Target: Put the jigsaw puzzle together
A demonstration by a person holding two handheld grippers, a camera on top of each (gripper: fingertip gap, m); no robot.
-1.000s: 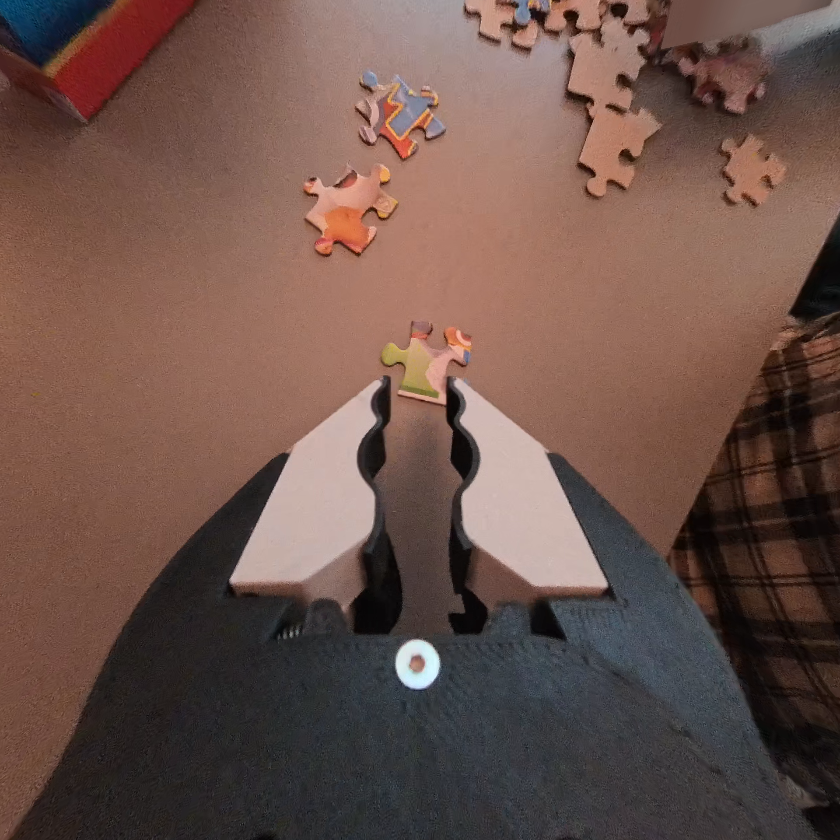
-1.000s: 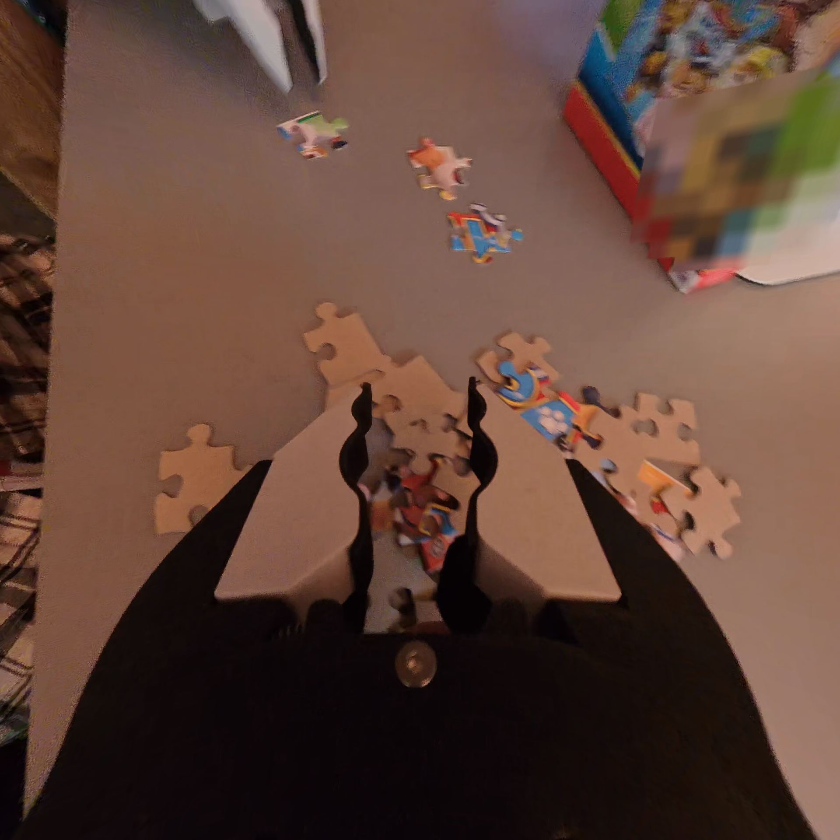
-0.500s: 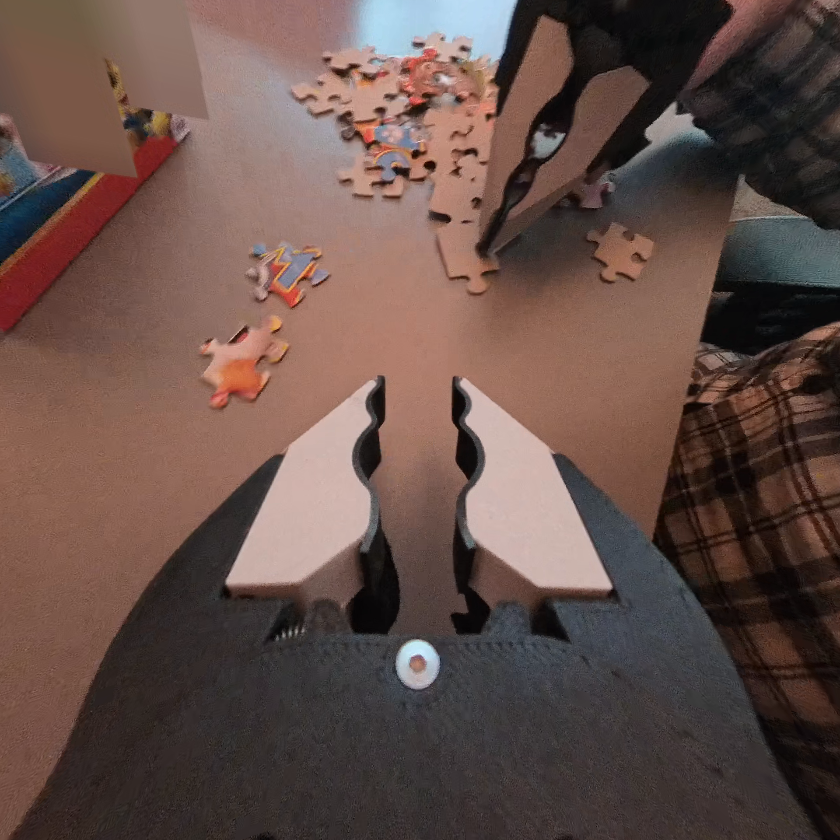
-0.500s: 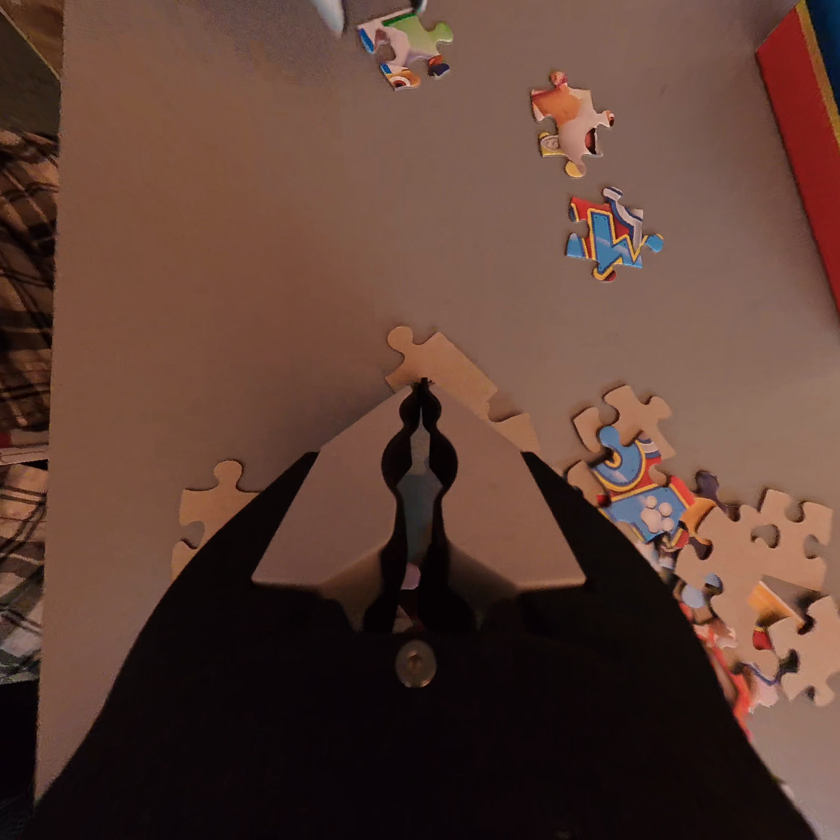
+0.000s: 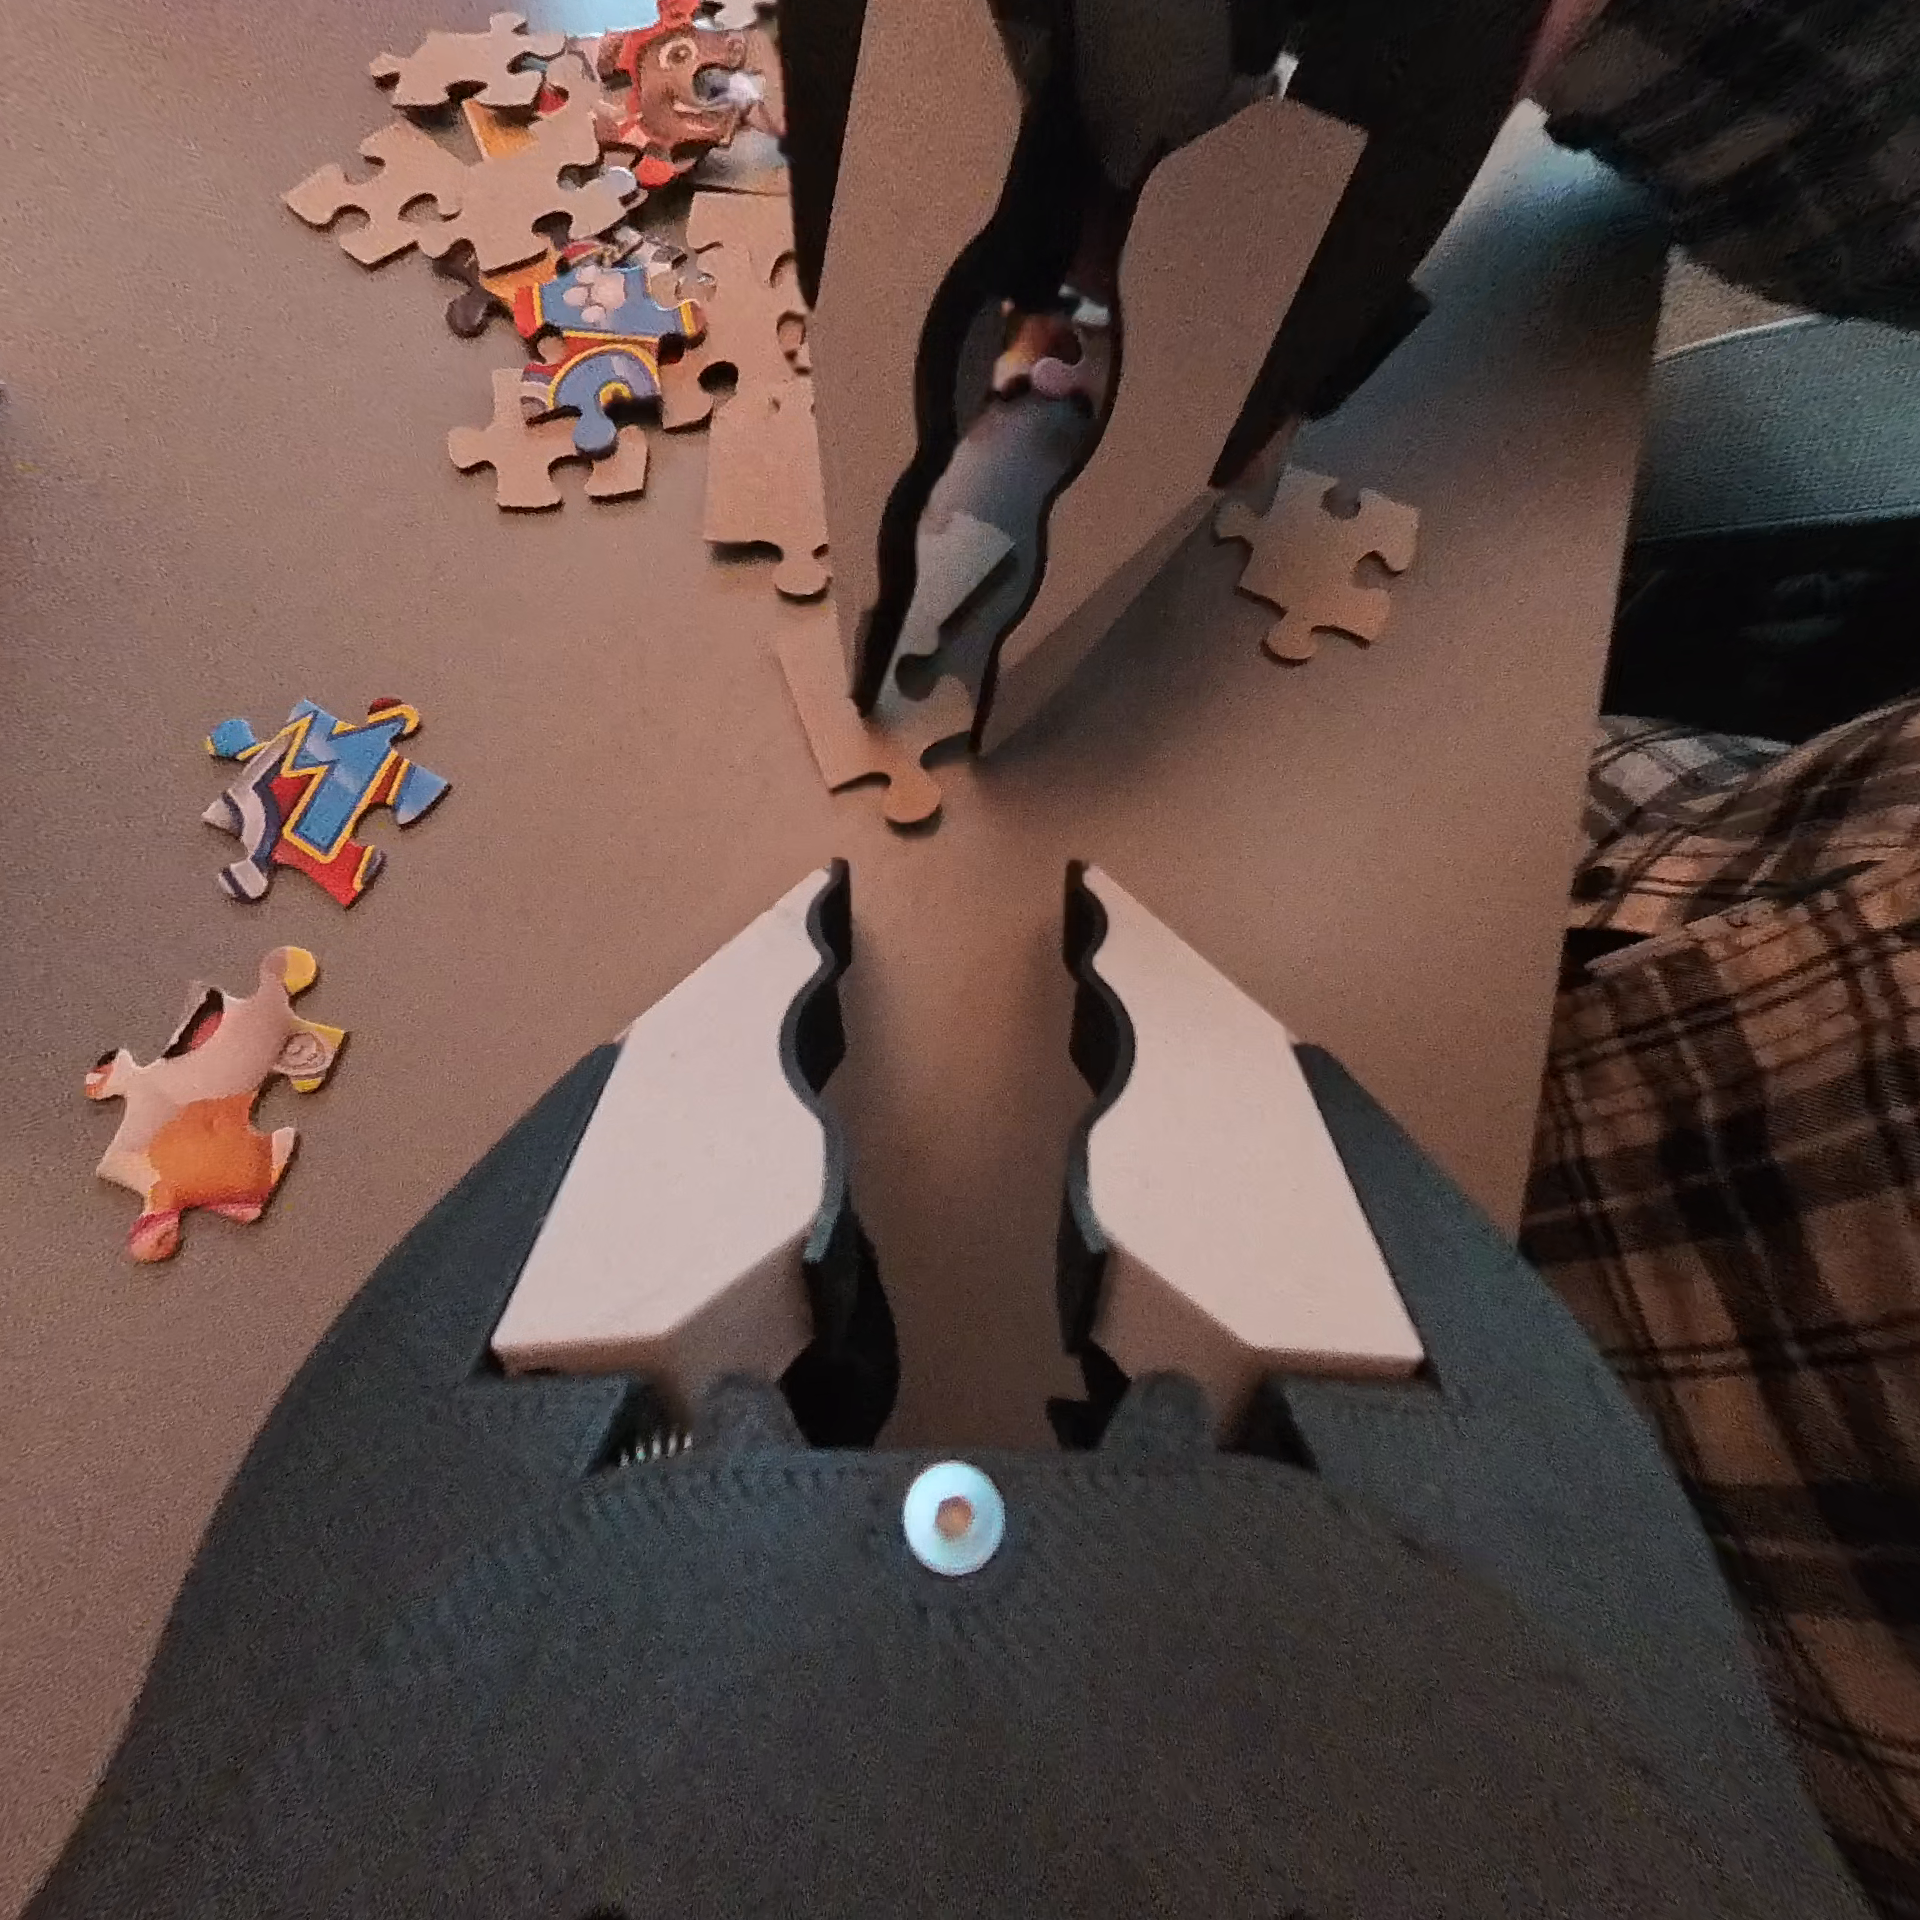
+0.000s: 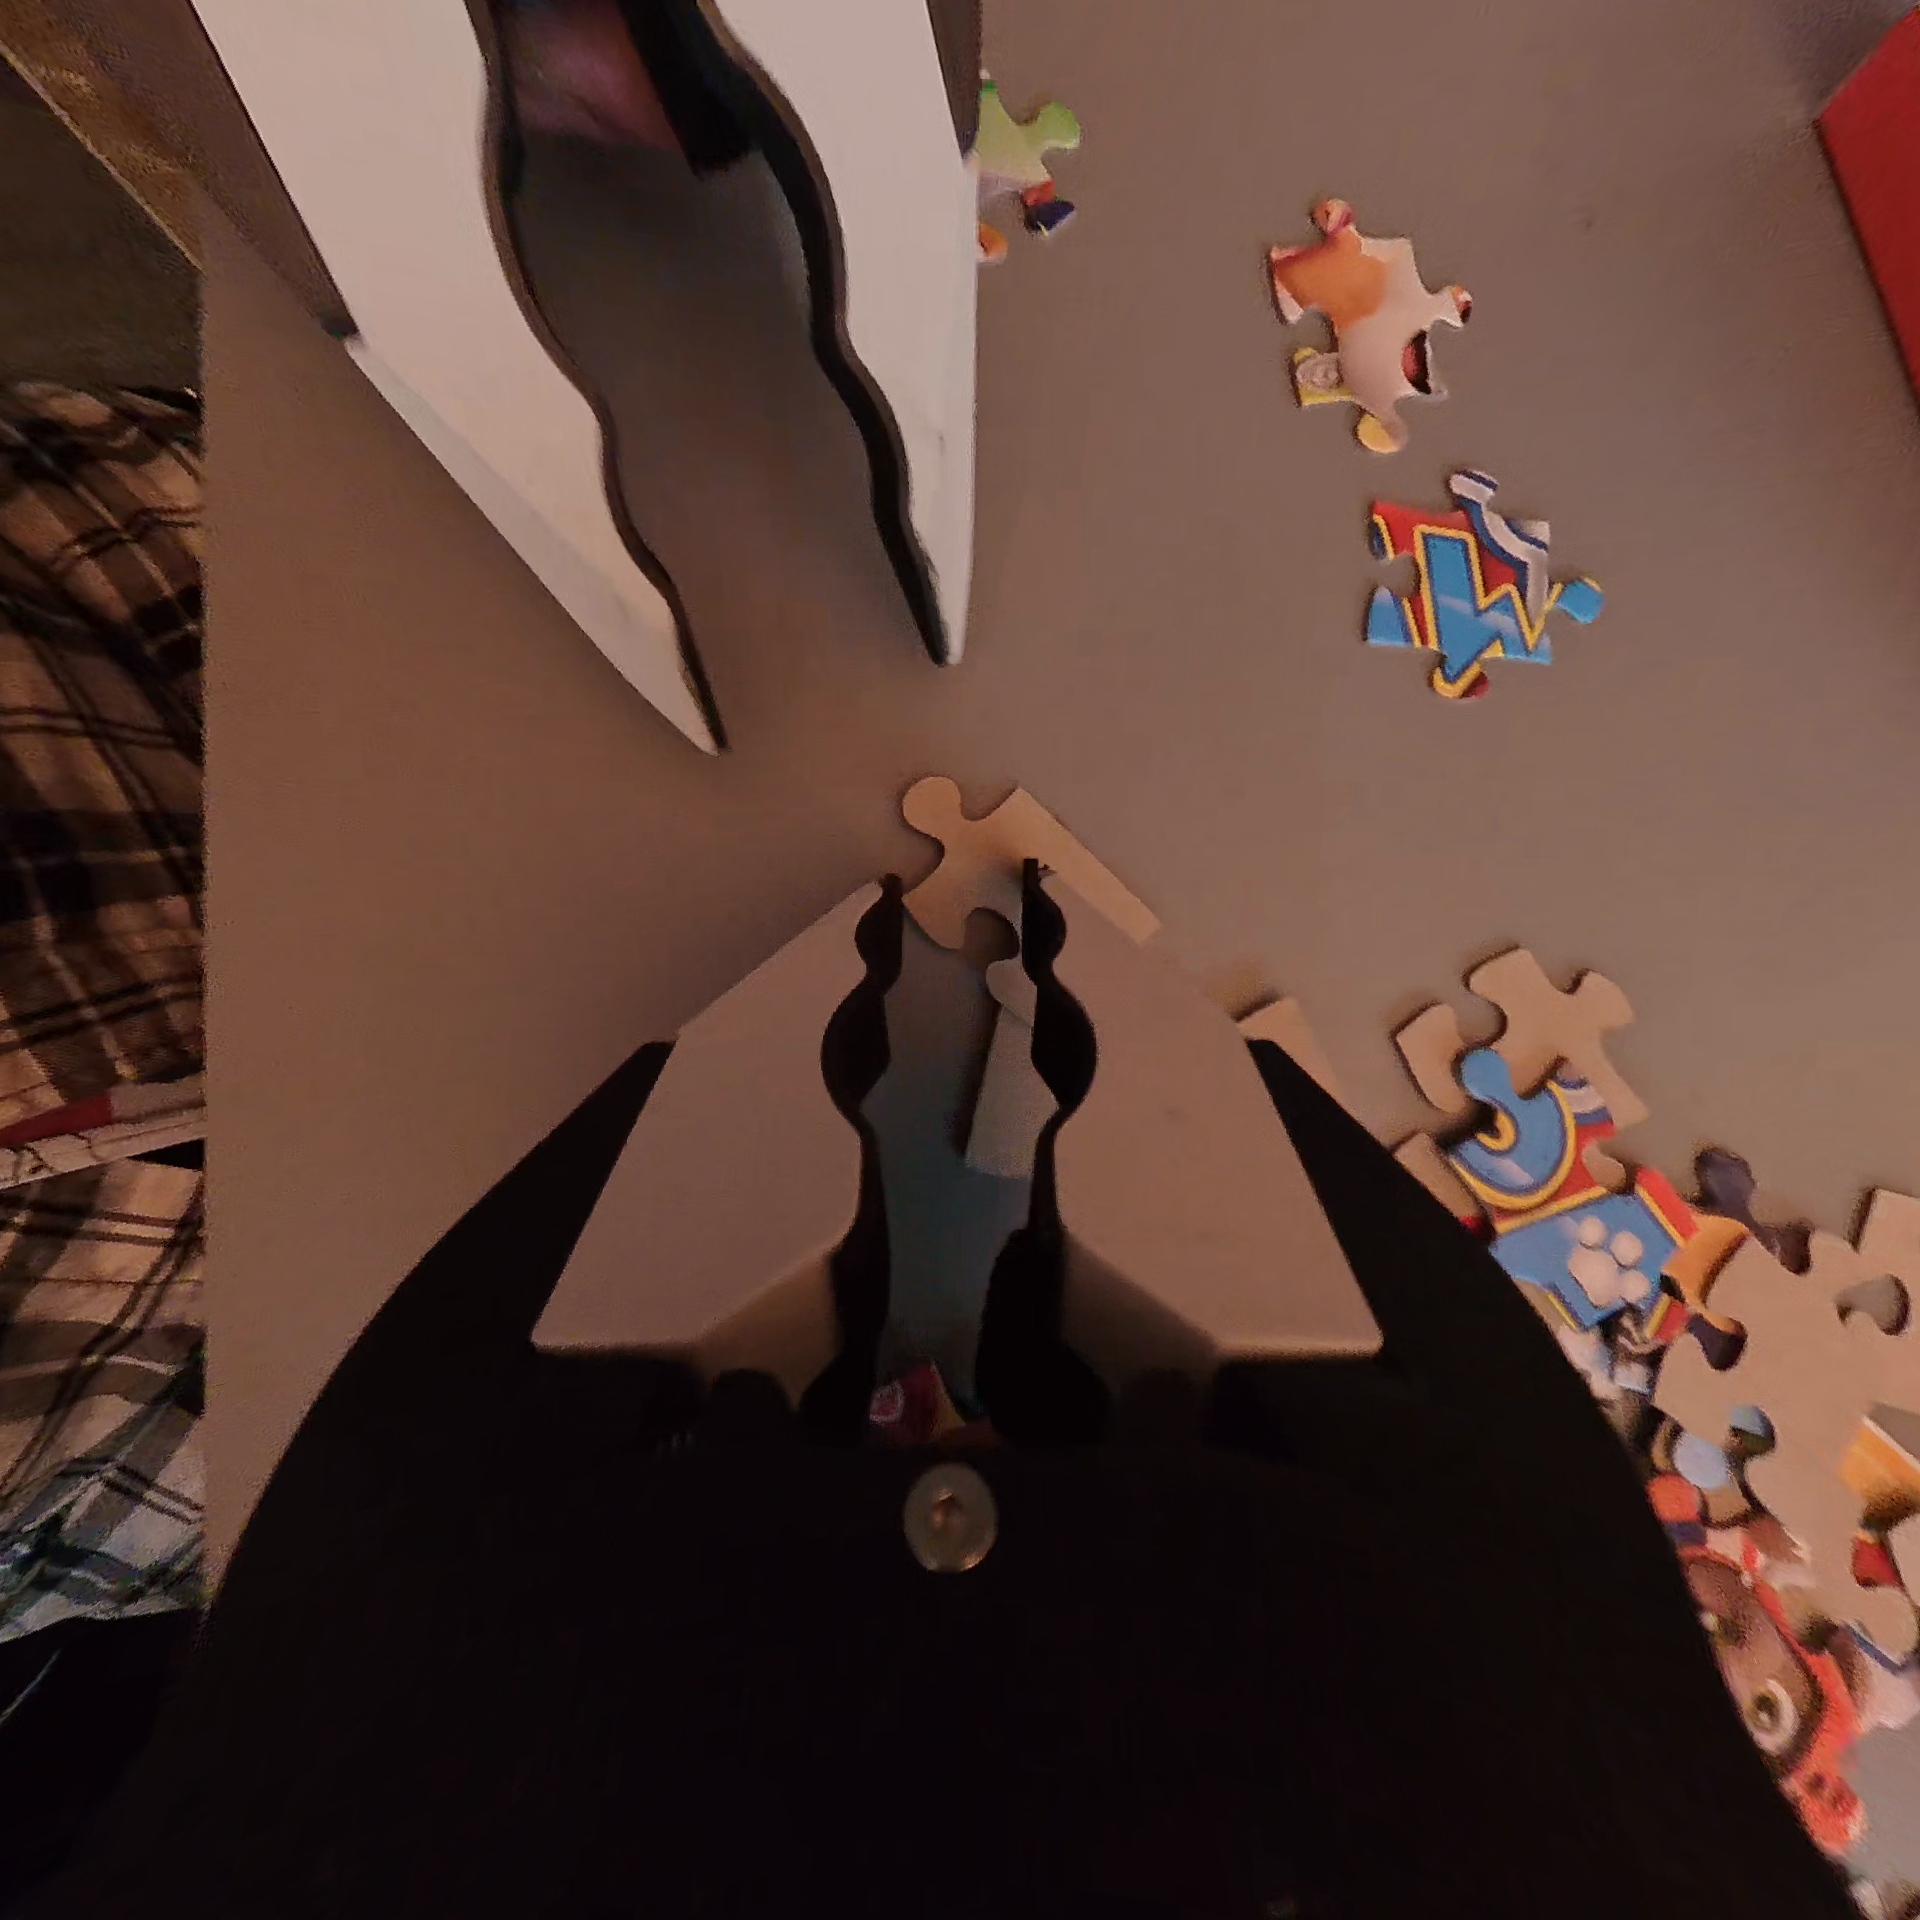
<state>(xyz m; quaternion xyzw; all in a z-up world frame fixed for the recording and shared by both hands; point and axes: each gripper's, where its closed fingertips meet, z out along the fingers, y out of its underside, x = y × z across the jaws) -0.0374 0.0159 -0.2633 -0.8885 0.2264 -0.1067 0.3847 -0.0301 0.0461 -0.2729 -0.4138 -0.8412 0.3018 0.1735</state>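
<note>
My left gripper is open and empty over bare table; it also shows at the top of the right wrist view. My right gripper stands tips-down on the table, jaws partly open, facing the left one. A face-down brown puzzle piece lies flat under and between its tips, its tab pointing at my left gripper. One finger rests on top of the piece, not against its edge.
A blue-and-red piece and an orange-and-white piece lie face-up to my left. A green piece lies behind the left gripper. The pile of pieces is far left. Plaid cloth lies past the table edge.
My left gripper left the green piece on the table, swung toward the right gripper and opened wider. My right gripper moved off the pile, shut, then opened partway over the face-down piece.
</note>
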